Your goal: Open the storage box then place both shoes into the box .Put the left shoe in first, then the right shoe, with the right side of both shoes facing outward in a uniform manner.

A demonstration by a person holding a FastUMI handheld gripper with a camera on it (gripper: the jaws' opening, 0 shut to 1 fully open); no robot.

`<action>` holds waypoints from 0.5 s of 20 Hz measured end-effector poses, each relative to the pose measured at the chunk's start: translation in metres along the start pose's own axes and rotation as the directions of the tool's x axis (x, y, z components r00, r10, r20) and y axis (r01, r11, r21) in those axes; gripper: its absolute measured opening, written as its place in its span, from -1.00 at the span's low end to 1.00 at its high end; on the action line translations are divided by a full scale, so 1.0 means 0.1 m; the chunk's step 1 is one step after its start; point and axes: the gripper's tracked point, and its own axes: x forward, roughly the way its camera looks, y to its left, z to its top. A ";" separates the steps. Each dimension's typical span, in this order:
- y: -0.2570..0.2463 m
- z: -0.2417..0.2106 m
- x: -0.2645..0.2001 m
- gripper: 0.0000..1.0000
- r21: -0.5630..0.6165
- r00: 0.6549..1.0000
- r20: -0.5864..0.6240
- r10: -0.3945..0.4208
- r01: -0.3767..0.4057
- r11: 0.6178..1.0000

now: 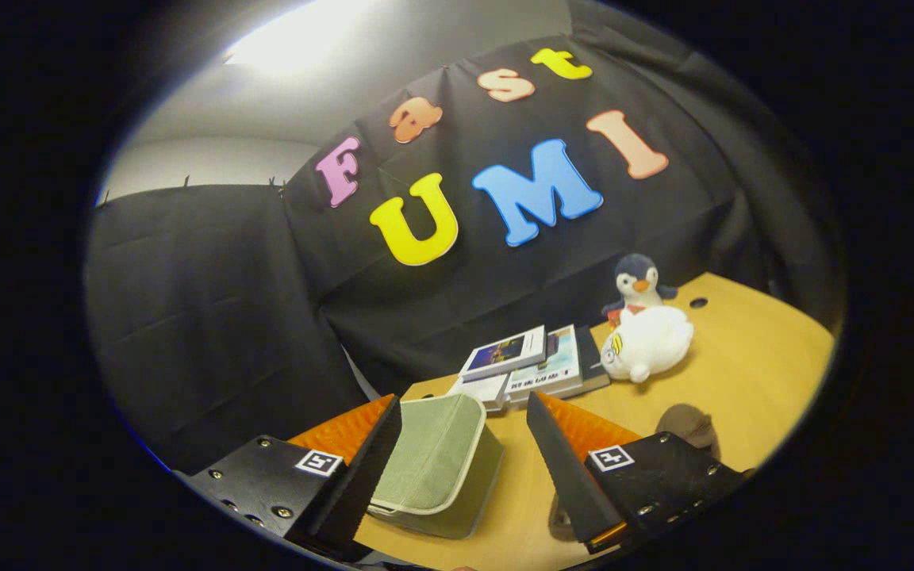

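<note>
A green fabric storage box [437,468] with pale trim sits on the wooden table [750,373], its lid down as far as I can tell. It lies between my fingers, close against the left finger [362,468]. A gap of bare table separates it from the right finger [564,468]. My gripper [463,400] is open, tilted, and holds nothing.
Just beyond the fingers lies a stack of books [540,366]. To its right rests a white plush toy [647,342] with a small penguin plush [636,284] behind it. Black cloth walls close off the back and left of the table.
</note>
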 end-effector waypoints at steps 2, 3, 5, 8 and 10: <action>-0.03 -0.19 0.08 0.94 0.088 0.999 -0.040 0.005 -0.001 0.996; -0.03 -0.28 0.12 0.94 0.129 0.998 -0.060 0.010 -0.003 0.992; 0.01 -0.50 0.20 0.94 0.225 0.993 -0.111 0.047 -0.021 0.974; 0.04 -0.84 0.30 0.94 0.345 0.980 -0.181 0.082 -0.015 0.939; 0.04 -1.04 0.38 0.94 0.425 0.971 -0.212 0.110 -0.009 0.905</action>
